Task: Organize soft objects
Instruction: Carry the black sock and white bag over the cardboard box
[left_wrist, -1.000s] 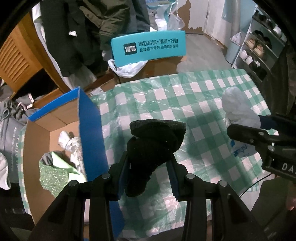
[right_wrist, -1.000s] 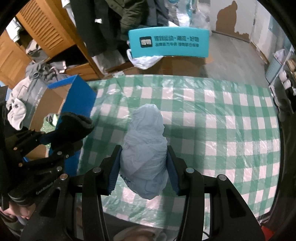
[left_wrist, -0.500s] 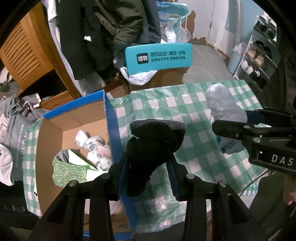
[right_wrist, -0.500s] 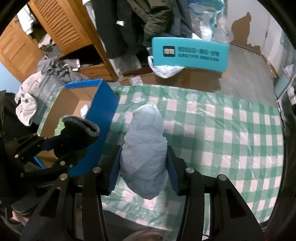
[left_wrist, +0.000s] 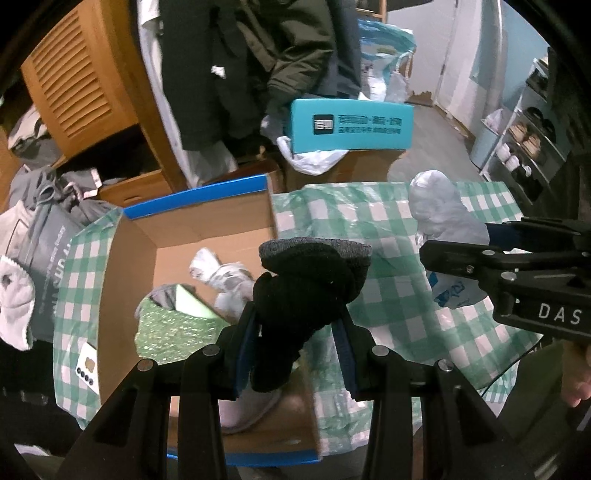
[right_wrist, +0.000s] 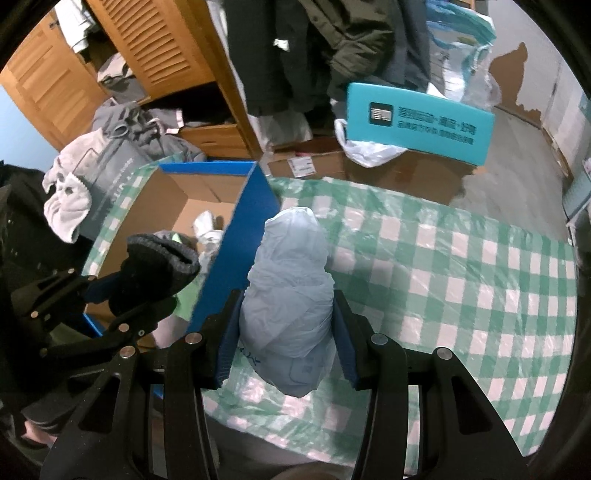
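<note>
— Checked green cloth (right_wrist: 461, 280) covers the table, a blue-sided box (left_wrist: 207, 236) at its left end. What do the grippers carry?

— Left gripper (left_wrist: 295, 332) fingers clamp a black sock (left_wrist: 303, 291) above the open box; right gripper (right_wrist: 286, 332) fingers clamp a pale bag bundle (right_wrist: 291, 295) over the cloth beside the box wall.

— Behind them?

— Socks and green cloth inside the box, then a teal carton (right_wrist: 421, 122) and hanging coats (left_wrist: 258, 55).
</note>
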